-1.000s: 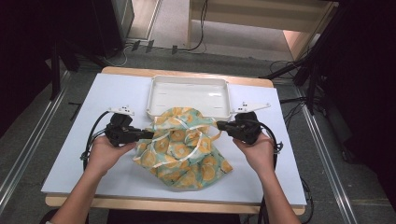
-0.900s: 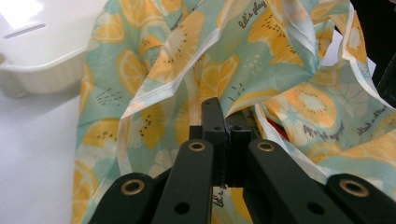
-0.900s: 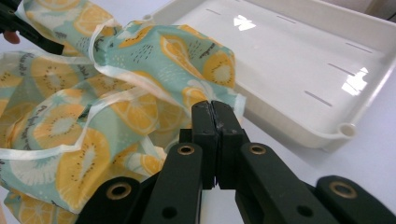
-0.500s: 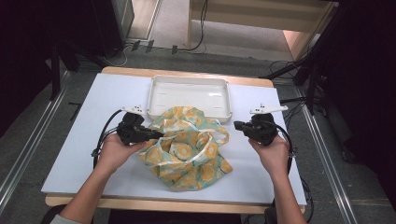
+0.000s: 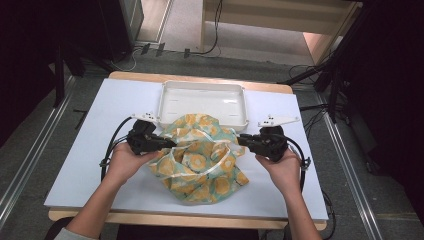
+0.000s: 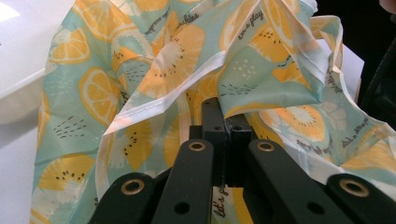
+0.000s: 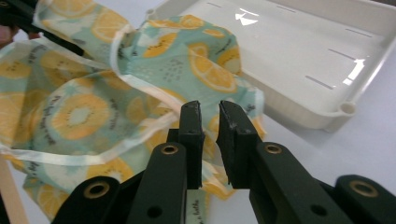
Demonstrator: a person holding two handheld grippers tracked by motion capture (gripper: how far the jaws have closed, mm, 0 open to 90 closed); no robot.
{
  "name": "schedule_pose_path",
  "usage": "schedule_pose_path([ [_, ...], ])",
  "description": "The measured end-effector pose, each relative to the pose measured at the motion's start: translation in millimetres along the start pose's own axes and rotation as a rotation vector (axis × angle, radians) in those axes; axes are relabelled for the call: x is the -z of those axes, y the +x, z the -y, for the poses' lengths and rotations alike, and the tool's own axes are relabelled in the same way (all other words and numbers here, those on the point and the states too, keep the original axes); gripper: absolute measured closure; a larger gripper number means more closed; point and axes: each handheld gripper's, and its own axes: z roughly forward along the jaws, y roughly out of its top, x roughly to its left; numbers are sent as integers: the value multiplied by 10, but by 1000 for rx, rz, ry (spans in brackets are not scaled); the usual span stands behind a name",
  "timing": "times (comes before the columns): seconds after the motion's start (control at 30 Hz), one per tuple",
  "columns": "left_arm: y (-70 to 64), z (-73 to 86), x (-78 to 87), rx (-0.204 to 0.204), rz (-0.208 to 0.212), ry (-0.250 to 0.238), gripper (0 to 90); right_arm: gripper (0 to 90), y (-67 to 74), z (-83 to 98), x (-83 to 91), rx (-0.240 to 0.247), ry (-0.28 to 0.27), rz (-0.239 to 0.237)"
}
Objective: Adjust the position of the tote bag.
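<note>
Left gripper (image 5: 167, 144) has its jaws pressed together on a fold of the cloth (image 5: 200, 160) at the cloth's left edge; in the left gripper view (image 6: 227, 128) the printed fabric rises straight from between the closed tips. Right gripper (image 5: 243, 141) sits at the cloth's right edge, and its jaws have just been opening: in the right gripper view (image 7: 208, 112) a narrow gap shows between the tips, with fabric lying behind and under them but nothing pinched.

The cloth, pale green with orange slices and a cream hem, lies crumpled in a heap at the middle of the white table top (image 5: 90, 150). Its far edge touches the near rim of the white tray (image 5: 240, 107), which stands at the back of the table. The near edge of the cloth stops short of the table's front edge, leaving a bare strip. Wide bare surface lies to the left of the left hand (image 5: 125, 162), and a narrower bare band to the right of the right hand (image 5: 280, 167).
</note>
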Motion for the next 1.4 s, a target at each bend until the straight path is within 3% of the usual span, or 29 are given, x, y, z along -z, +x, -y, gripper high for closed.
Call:
schedule_pose_path([
  [0.2,3,-9,44,1,-6,-22,900,701,160,4,-22,10,-4,-44],
  [0.33,9,-6,61,-1,-16,-26,900,559,222,76,-119,18,12,-45],
  [0.57,36,-1,133,8,-28,-48,900,492,266,146,-278,11,47,-60],
  [0.67,59,8,185,17,-38,-64,900,552,269,185,-352,14,74,-64],
  [0.7,67,11,201,19,-39,-67,900,663,273,218,-395,15,104,-63],
  [0.73,75,14,219,23,-41,-72,900,663,273,218,-395,15,104,-63],
  [0.8,90,22,253,25,-49,-75,900,800,275,246,-417,31,128,-52],
  [0.9,120,37,314,35,-54,-89,900,883,258,265,-419,37,154,-37],
  [1.1,182,91,437,54,-80,-97,900,895,204,283,-303,52,155,3],
  [1.4,252,238,548,83,-100,-81,900,898,59,358,-40,22,116,58],
])
